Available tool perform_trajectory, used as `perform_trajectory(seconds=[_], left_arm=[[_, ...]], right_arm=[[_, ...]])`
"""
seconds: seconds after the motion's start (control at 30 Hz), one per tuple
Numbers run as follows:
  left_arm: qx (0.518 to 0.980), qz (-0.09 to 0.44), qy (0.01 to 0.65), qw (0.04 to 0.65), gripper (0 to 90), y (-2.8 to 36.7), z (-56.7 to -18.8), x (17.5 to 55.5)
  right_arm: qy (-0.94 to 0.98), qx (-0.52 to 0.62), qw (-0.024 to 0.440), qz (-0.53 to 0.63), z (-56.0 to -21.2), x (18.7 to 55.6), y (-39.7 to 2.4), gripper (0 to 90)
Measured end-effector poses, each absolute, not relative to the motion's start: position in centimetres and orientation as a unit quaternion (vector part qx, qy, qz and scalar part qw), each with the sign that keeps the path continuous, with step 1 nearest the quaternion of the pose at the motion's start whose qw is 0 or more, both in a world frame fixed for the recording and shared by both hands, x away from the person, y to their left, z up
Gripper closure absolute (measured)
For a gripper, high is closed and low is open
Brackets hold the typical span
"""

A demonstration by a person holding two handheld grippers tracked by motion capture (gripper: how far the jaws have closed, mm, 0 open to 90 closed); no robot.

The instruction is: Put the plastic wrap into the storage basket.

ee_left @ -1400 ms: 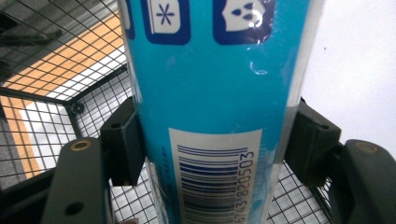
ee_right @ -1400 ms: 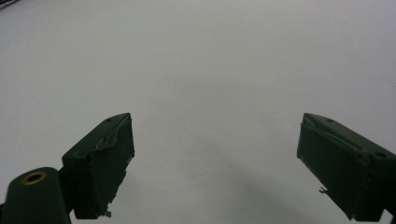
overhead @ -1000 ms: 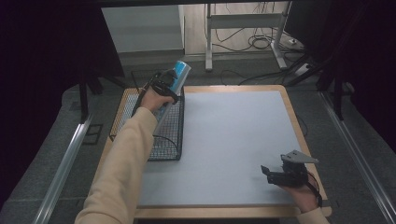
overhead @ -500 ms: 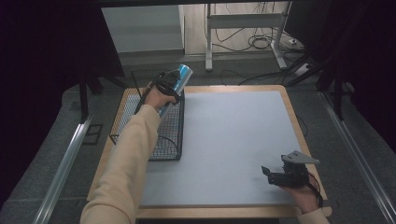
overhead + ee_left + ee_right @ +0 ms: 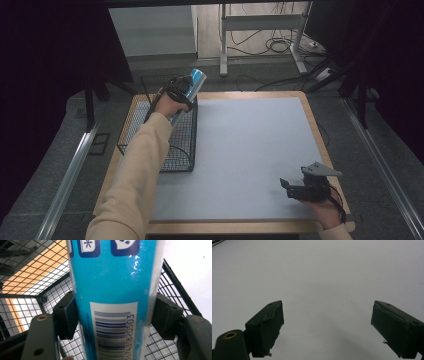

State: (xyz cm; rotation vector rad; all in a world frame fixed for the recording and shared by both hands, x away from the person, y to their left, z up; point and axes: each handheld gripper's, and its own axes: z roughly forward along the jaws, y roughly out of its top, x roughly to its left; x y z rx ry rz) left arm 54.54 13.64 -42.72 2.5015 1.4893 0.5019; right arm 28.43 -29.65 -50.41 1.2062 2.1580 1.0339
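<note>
Above the far end of the black wire mesh basket (image 5: 175,150), at the left of the grey surface (image 5: 250,150), the left hand-held gripper (image 5: 181,90) holds a glossy blue cylindrical tube (image 5: 115,290). Its jaws have just been opening, though both pads (image 5: 65,315) look to touch the tube yet. Lower it well inside before letting go. The right hand-held gripper (image 5: 325,327) rests released, jaws wide, empty

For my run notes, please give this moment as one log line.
left gripper: jaws just opening, blue tube between, over wire basket | right gripper: open, empty, above table
</note>
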Motion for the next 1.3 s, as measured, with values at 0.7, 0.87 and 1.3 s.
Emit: perform_trajectory(seconds=[0.7, 0.87, 1.3], left_arm=[[0.825, 0.189, 0.49, 0.21, 18.4, 14.3, -39.8, 50.5], [0.821, 0.192, 0.482, 0.238, 18.4, 14.0, -39.1, 49.0], [0.835, 0.175, 0.411, 0.321, 20.1, 10.7, -36.5, 42.6]], right_arm=[[0.787, 0.437, 0.229, 0.371, -50.5, 28.4, -29.4, 11.1], [0.787, 0.436, 0.228, 0.372, -50.5, 28.4, -29.3, 11.1], [0.788, 0.433, 0.229, 0.373, -50.4, 28.4, -29.0, 11.1]])
